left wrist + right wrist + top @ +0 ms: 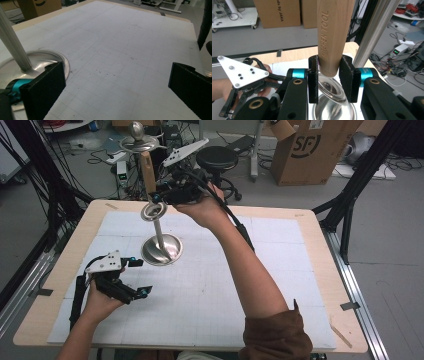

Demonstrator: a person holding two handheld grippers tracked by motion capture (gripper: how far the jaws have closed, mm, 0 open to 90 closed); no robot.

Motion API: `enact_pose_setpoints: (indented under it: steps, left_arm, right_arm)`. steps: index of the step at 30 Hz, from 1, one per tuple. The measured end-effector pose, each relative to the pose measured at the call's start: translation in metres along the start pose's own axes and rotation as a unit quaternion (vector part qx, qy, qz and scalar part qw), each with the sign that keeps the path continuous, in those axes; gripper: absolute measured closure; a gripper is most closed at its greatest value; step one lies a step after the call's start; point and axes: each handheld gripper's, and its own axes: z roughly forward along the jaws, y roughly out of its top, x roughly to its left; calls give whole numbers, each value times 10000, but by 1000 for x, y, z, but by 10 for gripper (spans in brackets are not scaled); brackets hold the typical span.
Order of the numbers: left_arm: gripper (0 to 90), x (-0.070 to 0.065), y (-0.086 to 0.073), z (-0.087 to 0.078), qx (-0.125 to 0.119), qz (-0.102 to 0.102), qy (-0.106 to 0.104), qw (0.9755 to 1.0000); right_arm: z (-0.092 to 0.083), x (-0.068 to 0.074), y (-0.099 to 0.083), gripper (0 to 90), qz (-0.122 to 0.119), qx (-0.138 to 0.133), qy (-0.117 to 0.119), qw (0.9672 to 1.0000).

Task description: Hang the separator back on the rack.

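The right hand-held gripper (156, 196) is raised above the far edge of the surface (310, 270), its jaws clenched on the wooden handle (334, 37) of a kitchen tool marked "KITCHEN TOOL", just above its shiny metal head (153, 211). Below it a metal stand (161, 249), a round base with an upright pole, sits on the gridded mat left of centre. The left hand-held gripper (139, 277) rests near the left edge, jaws spread wide and holding nothing, just beside the stand's base.
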Motion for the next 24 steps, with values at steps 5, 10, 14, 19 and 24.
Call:
enact_pose_setpoints:
  steps: [5,10,14,19,24]
  left_arm:
    - [17,0,0,0,15,11,13,10000]
    - [17,0,0,0,15,9,10,10000]
    - [17,-1,0,0,3,3,10,10000]
    - [16,0,0,-2,3,4,10,10000]
    - [17,0,0,-2,15,13,4,10000]
  right_arm:
    - [2,-1,-1,704,-12,93,-51,9999]
    - [1,-4,1,704,72,88,-136,9998]
    - [3,-10,2,704,130,132,-224,9996]
    - [6,-15,-1,704,216,149,-251,9993]
    - [9,-15,-2,703,228,188,-204,9994]
